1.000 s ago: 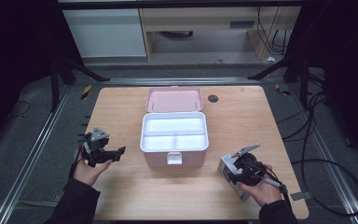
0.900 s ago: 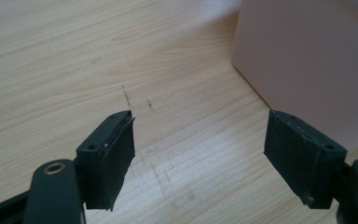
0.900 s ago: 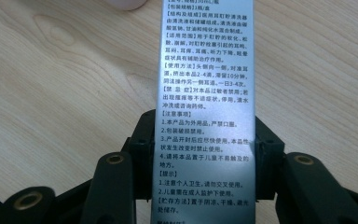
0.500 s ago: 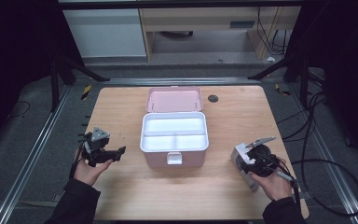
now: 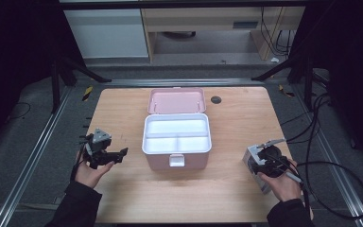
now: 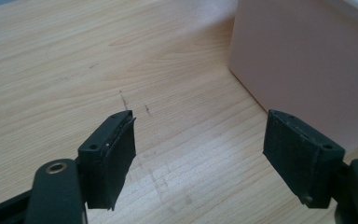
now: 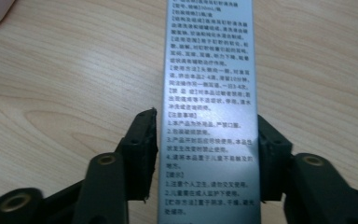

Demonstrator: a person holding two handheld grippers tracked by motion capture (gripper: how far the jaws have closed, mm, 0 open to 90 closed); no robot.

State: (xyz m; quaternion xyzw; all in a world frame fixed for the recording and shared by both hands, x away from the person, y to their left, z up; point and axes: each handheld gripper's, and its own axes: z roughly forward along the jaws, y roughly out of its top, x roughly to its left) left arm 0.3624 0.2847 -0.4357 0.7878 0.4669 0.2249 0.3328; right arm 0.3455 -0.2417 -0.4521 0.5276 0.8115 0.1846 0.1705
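Note:
A pink case (image 5: 158, 162) stands open mid-table, its lid (image 5: 176, 100) tilted back and a white divided tray (image 5: 177, 135) inside. My left gripper (image 5: 120, 153) hovers open and empty to its left; in the left gripper view the jaws (image 6: 214, 154) frame bare wood with the case's pink wall (image 6: 307, 65) beside them. My right gripper (image 5: 261, 163) is near the table's right edge. A slim silver printed box (image 7: 209, 70) lies between its jaws, which have just been opening. The pads sit right at the box's sides, with a sliver of gap on the left. The same silver box (image 5: 254, 166) rests on the wood.
The wooden table (image 5: 123, 109) has a dark round grommet (image 5: 216, 100) at the back right. Black cables (image 5: 331, 156) trail off the right side over the floor. Metal rails run along both sides of the table.
My right hand has moved to the right, away from the pink case, together with the silver box. The left hand and gripper have stayed put.

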